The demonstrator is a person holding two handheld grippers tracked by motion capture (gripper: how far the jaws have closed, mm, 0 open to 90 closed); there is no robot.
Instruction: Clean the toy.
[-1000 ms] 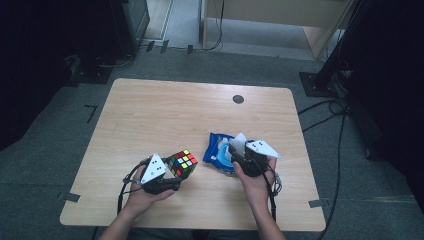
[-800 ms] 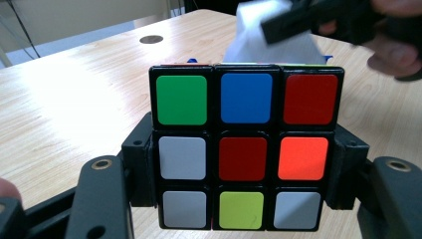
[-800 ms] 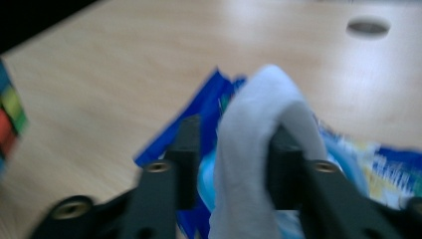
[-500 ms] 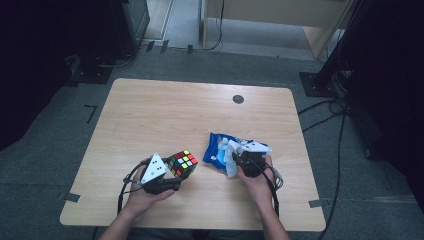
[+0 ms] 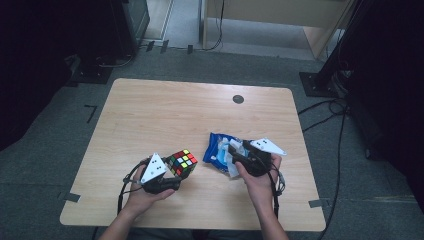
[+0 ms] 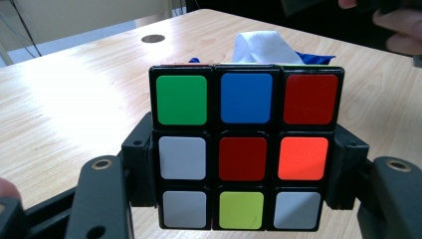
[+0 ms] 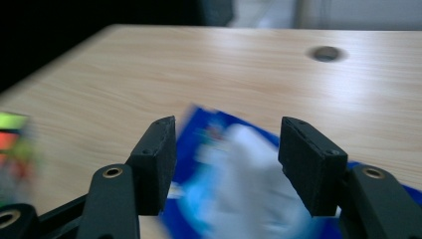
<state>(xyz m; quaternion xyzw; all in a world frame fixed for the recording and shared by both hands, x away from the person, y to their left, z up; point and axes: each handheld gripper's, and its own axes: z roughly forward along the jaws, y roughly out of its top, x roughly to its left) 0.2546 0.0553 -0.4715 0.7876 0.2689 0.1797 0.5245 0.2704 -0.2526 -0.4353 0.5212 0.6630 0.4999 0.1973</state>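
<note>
My left gripper (image 5: pixel 176 173) sits near the table's front edge, shut on a scrambled Rubik's cube (image 5: pixel 182 163). In the left gripper view the cube (image 6: pixel 244 152) is pinched at its middle layer by both pads, one on each side. To the right lies a blue tissue pack (image 5: pixel 216 149) with a white tissue (image 5: pixel 232 161) sticking out of it. My right gripper (image 5: pixel 236 161) hovers over that tissue. Its jaws have just been opening, and the blurred tissue (image 7: pixel 249 184) shows between the pads (image 7: pixel 159 159) without touching them.
The pale wooden table (image 5: pixel 165 115) has a round cable hole (image 5: pixel 238 99) at the back right. Dark equipment and cables stand on the grey floor around the table. The person's hands come in from the front edge.
The right gripper dipped onto the tissue, then came back up slightly with its jaws wider apart. The left gripper and the cube have stayed in place.
</note>
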